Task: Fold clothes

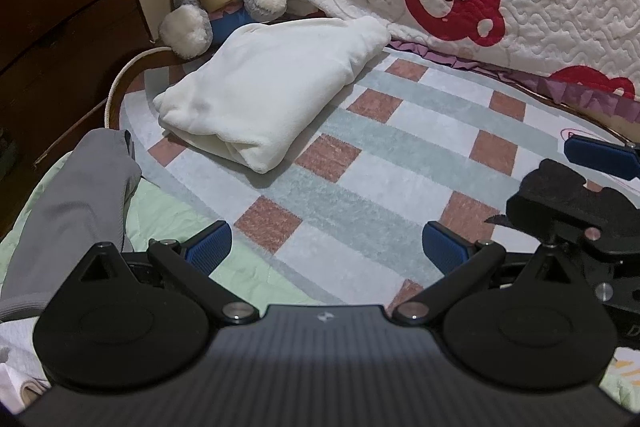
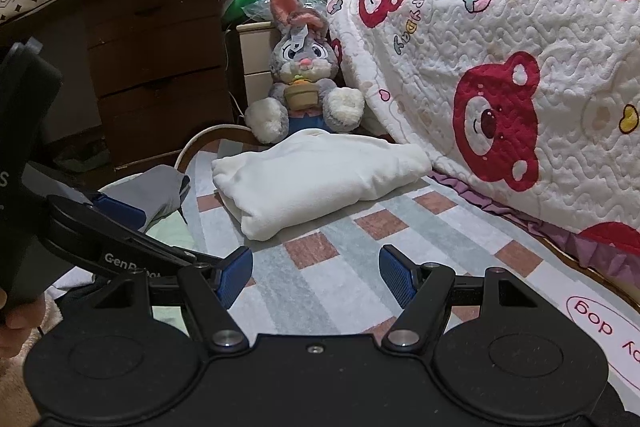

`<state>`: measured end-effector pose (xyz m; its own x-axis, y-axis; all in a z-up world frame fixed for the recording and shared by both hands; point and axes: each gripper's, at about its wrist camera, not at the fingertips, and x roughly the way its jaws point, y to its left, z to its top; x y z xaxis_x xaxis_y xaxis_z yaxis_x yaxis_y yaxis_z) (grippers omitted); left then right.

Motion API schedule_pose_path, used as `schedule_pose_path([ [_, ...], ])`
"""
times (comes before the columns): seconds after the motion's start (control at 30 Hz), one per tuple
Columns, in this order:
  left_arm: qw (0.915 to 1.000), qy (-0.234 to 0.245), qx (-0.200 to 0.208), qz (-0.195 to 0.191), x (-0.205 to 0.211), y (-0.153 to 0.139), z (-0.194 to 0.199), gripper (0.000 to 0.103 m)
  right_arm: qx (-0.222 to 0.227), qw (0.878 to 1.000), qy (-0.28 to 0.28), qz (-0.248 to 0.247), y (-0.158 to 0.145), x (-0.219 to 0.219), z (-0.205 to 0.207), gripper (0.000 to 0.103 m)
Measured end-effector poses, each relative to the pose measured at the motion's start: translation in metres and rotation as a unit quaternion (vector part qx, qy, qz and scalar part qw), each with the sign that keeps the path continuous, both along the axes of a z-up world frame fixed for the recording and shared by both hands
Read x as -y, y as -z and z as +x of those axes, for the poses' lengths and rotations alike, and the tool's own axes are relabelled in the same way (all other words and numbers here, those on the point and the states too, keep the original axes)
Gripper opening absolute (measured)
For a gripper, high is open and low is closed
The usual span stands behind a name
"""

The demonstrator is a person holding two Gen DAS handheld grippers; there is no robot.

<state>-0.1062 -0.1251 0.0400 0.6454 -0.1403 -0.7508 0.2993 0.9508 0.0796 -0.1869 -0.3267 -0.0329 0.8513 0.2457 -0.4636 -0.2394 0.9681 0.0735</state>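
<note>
Holding both tools low over the checked sheet [image 1: 360,163], I see each one empty with its 2 blue pads spread wide. My left gripper [image 1: 326,247] has bare sheet between its jaws; just left of its left pad lies a grey garment [image 1: 68,203], loosely bunched on a pale green cover [image 1: 168,215]. My right gripper [image 2: 316,275] also frames only sheet. Beside its left pad the other tool crosses the right wrist view, and white lettering on its arm reads "GenR", with the rest hidden. Right of the right jaw, upside-down pink writing on the sheet reads "dog". Ahead of both jaws, well apart from them, a folded white garment [image 2: 316,179] rests flat on the sheet. Beyond it sits a grey plush rabbit [image 2: 304,75] with a paper tag I cannot read. Further right, a bear-print quilt [image 2: 520,67] carries the words "Happy Day".
</note>
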Motion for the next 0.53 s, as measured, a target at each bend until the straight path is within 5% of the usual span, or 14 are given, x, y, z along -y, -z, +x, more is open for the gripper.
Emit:
schedule_pose_path([
  [0.53,0.9999,0.009,-0.006,0.000,-0.0001,0.0005,-0.0006,0.103,-0.005,1.000,-0.002,-0.003,0.0011,-0.0013,0.0004,0.074],
])
